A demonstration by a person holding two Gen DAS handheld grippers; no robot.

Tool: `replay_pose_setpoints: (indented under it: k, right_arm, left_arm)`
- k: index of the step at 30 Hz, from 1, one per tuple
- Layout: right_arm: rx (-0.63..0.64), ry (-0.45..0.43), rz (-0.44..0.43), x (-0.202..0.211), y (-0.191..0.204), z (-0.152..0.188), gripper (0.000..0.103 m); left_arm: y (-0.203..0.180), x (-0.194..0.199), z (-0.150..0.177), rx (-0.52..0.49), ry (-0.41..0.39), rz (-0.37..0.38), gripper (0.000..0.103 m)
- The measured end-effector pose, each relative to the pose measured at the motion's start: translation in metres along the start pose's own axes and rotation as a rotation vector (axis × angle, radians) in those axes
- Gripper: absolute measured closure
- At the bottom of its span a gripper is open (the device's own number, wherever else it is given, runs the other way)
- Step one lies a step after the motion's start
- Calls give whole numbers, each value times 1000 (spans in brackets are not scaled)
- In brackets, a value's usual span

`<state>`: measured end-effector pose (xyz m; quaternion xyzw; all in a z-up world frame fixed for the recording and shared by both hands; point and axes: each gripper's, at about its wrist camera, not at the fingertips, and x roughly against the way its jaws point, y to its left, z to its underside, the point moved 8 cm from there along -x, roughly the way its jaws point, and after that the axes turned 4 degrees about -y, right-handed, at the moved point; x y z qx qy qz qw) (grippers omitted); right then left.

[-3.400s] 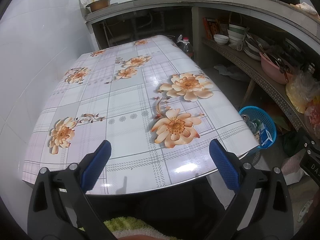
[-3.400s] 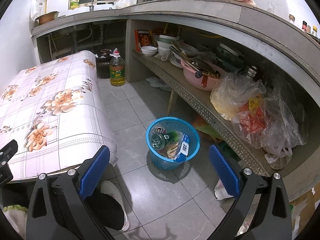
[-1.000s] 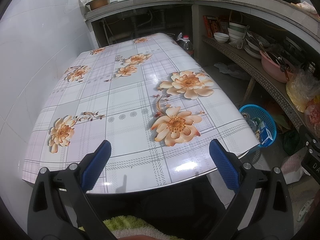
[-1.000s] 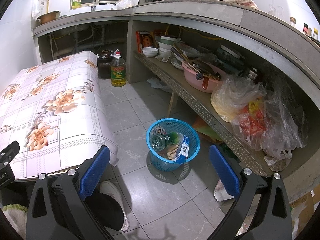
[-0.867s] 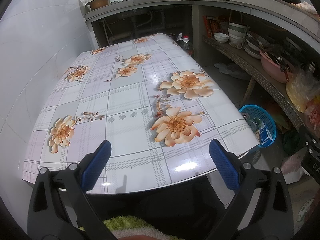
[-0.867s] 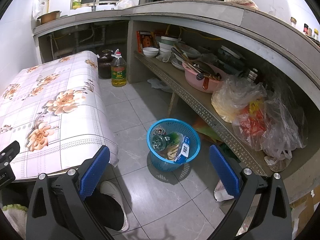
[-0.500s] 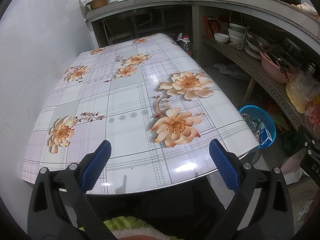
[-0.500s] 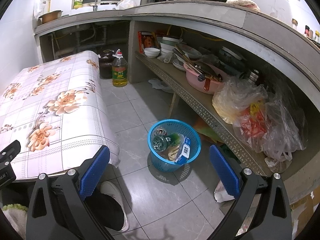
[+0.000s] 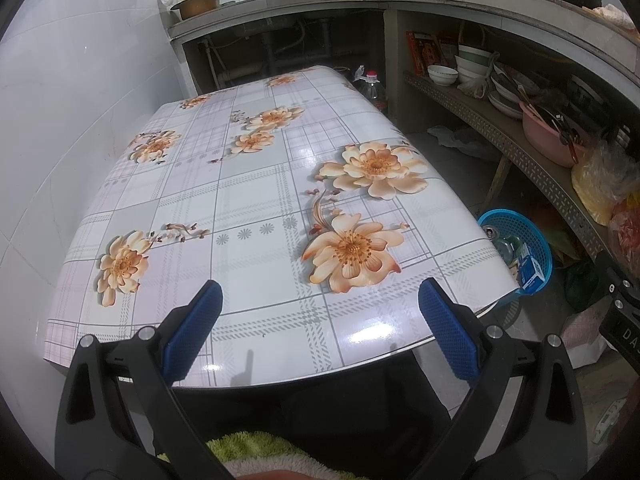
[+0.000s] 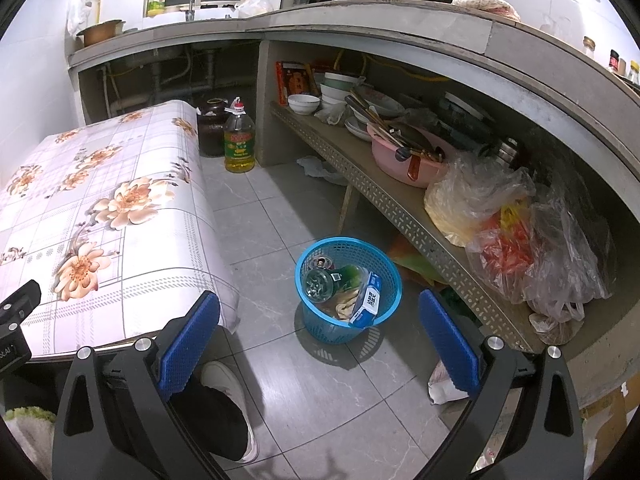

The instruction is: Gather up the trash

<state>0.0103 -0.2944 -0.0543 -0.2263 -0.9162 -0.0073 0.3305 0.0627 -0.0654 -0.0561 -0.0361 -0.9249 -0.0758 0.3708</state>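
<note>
A blue plastic trash basket (image 10: 384, 252) stands on the tiled floor between the table and the low shelf. It holds a green bottle (image 10: 320, 282), a blue and white carton (image 10: 368, 300) and crumpled scraps. The basket also shows in the left wrist view (image 9: 538, 236), past the table's right corner. My right gripper (image 10: 319, 340) is open and empty, held above the floor in front of the basket. My left gripper (image 9: 320, 330) is open and empty over the near edge of the flower-print table (image 9: 248, 184), which shows only its cloth.
A long low shelf (image 10: 400, 208) at the right carries bowls, a pink basin (image 10: 400, 160) and plastic bags (image 10: 500, 216). An oil bottle (image 10: 239, 140) and a dark jar (image 10: 211, 128) stand on the floor by the table's far end. My shoe (image 10: 228, 392) is below the right gripper.
The right wrist view has shifted very slightly, so the basket sits a touch further right. Both grippers stay open and empty. The left view is unchanged.
</note>
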Motion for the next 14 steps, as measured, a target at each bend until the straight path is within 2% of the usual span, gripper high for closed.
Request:
replay_pose_setpoints:
  k: [14]
  right_arm:
    - [1,1,0,0,0,1,6]
  left_arm:
    - [-3,-1,5,7,13,10,9]
